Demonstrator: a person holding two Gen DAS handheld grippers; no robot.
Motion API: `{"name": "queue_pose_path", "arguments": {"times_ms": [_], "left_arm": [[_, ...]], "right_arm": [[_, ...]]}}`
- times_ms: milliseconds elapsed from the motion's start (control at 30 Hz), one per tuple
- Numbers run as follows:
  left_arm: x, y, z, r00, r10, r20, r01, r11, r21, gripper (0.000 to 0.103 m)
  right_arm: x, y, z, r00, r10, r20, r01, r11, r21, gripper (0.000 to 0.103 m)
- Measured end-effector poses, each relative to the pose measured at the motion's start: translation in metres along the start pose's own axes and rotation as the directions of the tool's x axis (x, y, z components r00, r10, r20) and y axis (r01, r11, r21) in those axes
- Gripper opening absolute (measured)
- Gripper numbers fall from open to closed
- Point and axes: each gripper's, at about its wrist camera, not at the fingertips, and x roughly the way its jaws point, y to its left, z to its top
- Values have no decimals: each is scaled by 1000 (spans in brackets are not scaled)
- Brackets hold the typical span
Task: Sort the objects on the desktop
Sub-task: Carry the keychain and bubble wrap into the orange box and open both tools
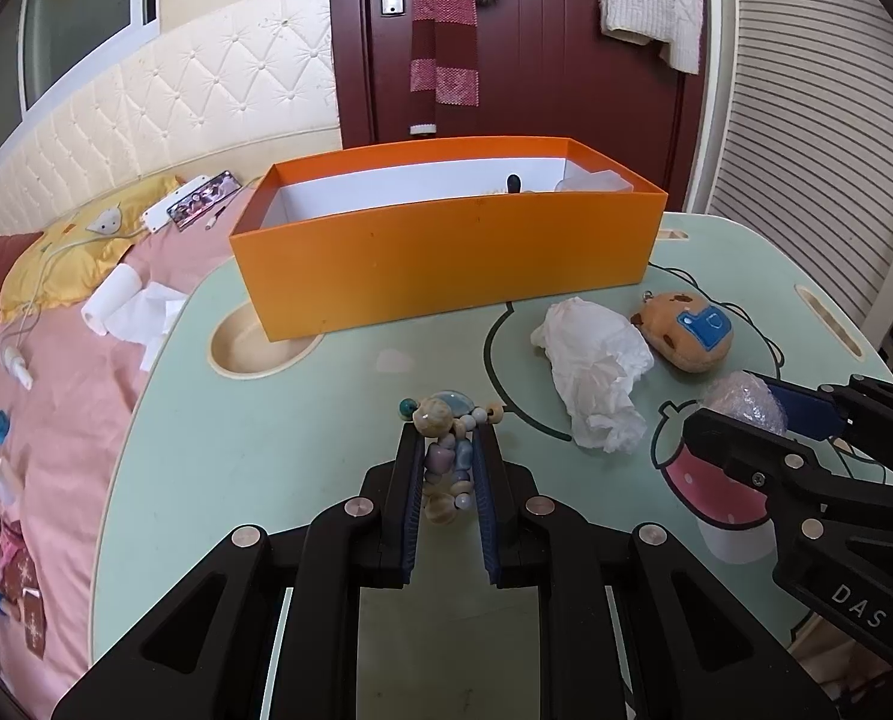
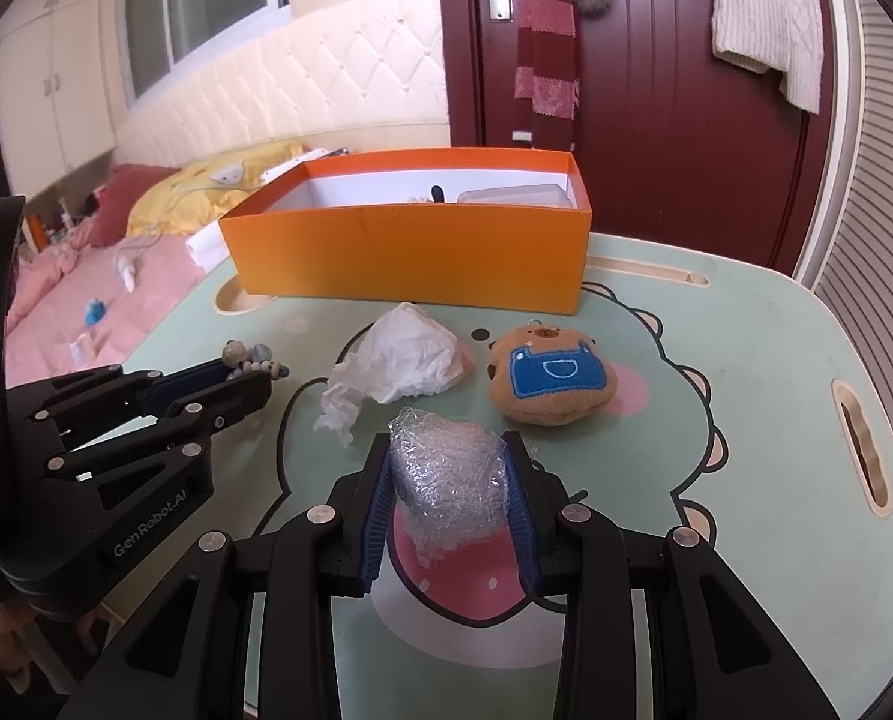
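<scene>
Beaded bracelet (image 1: 446,456), a string of pale blue, cream and wooden beads, sits clamped between the blue pads of the left gripper (image 1: 446,450) at about 6 o'clock on the mint-green lap table (image 1: 236,450); several beads poke out past the fingertips. From the right wrist view the same gripper (image 2: 248,381) lies at 9 o'clock with the beads bunched at its tip. The right gripper (image 2: 449,480) is closed around a wad of clear bubble wrap (image 2: 446,486), which fills the gap between its two pads and bulges above them; it is low over the pink mushroom print on the table, at 6 o'clock in its own view and at 3 o'clock in the left wrist view (image 1: 746,420). A crumpled white tissue (image 2: 395,360) lies just beyond the wrap, toward 11 o'clock. Beside it at 1 o'clock rests a brown plush keychain (image 2: 551,381) with blue overalls, apart from the tissue. At 12 o'clock an open orange box (image 2: 410,252) stands on the table's far edge, with a few items inside that are too hidden to name. A pink-covered bed (image 1: 56,390) lies to the left of the table.
</scene>
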Motion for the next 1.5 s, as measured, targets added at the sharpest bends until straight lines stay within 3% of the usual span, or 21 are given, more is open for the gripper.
{"name": "queue_pose_path", "arguments": {"times_ms": [700, 867, 1100, 1300, 1500], "left_arm": [[0, 4, 4, 1000, -2, 4, 2, 1000, -17, 18], [-2, 6, 22, 998, 30, 48, -29, 999, -18, 18], [-4, 20, 71, 992, 50, 118, -44, 998, -48, 18], [12, 30, 104, 993, 53, 102, -46, 996, -78, 18], [39, 34, 119, 995, 93, 46, -89, 993, -79, 18]], "right_arm": [[0, -7, 6, 1000, 2, 5, -2, 1000, 20, 34], [1, -12, 15, 1000, 2, 6, -2, 1000, 25, 34], [1, -11, 53, 999, -12, 50, 13, 1000, -15, 34], [-1, -4, 97, 993, -7, 119, 10, 999, -31, 34], [25, -7, 125, 993, -9, 115, 11, 1000, -12, 34]]}}
